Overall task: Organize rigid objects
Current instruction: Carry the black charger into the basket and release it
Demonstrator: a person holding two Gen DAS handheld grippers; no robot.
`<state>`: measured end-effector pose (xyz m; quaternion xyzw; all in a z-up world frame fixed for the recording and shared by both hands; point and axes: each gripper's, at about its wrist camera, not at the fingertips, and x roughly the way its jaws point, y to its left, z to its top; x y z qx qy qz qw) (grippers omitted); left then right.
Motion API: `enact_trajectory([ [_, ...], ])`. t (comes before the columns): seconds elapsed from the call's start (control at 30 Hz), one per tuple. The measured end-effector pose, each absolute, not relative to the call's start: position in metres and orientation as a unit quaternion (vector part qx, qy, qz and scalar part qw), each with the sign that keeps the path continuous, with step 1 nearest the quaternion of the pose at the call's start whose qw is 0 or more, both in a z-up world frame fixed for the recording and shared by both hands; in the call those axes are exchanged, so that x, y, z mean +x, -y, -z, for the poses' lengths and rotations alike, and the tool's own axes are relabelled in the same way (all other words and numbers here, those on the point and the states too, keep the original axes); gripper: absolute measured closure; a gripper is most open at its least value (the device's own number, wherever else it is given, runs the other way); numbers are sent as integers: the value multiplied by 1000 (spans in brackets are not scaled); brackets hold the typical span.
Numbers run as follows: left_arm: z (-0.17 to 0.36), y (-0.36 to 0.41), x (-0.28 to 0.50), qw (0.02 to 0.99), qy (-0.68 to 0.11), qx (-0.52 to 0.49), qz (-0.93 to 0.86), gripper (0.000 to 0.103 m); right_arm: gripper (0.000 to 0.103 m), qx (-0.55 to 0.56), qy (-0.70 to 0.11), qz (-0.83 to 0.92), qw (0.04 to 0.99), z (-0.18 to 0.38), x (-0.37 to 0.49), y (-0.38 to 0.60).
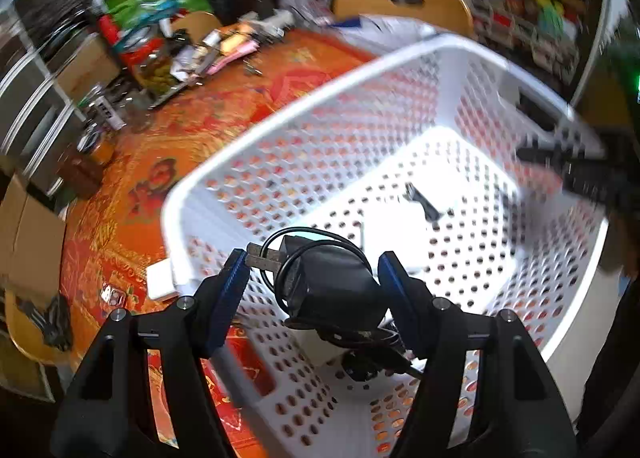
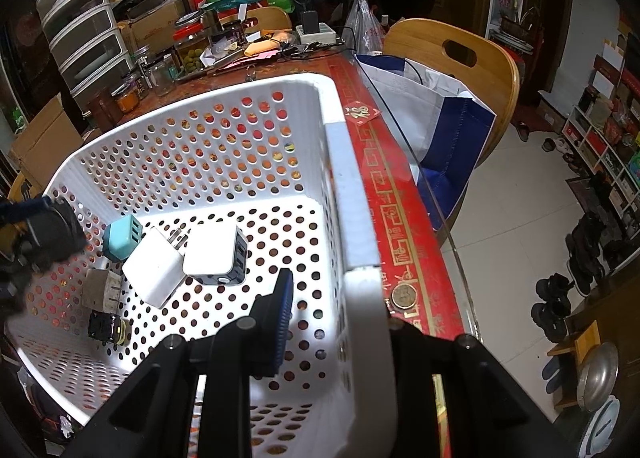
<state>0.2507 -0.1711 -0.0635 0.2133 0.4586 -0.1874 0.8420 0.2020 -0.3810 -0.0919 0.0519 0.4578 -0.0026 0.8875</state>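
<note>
— What is the left gripper (image 1: 312, 274) doing?
— Its blue ribbed pads are standing wide apart around a black power adapter (image 1: 332, 286) with two metal prongs and a looped black cord; whether either pad is touching it is hard to tell through the blur. The adapter is sitting above the white perforated plastic basket (image 1: 280, 117).
— And the right gripper (image 2: 340, 322)?
— It is straddling the basket's smooth rim, one finger inside, one outside; it looks closed on the wall.
— What is lying in the basket?
— A white cube charger (image 2: 216, 254), a white plug block (image 2: 154, 268), a teal charger (image 2: 120, 238), all boxy, resting on the holed floor.
</note>
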Motion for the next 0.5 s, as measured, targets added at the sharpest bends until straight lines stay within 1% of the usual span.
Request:
enact_trajectory([
  [0.1, 80, 183, 251, 822, -482, 231, 197, 38, 77, 52, -458, 3, 887, 92, 201, 381],
  [0.27, 92, 188, 255, 796, -513, 243, 210, 38, 77, 52, -458, 2, 888, 92, 201, 381],
  [0.4, 92, 190, 252, 796, -507, 253, 213, 38, 77, 53, -459, 3, 887, 93, 200, 381],
  [0.5, 84, 185, 248, 812, -483, 248, 213, 29, 77, 54, -459, 3, 887, 93, 200, 381],
])
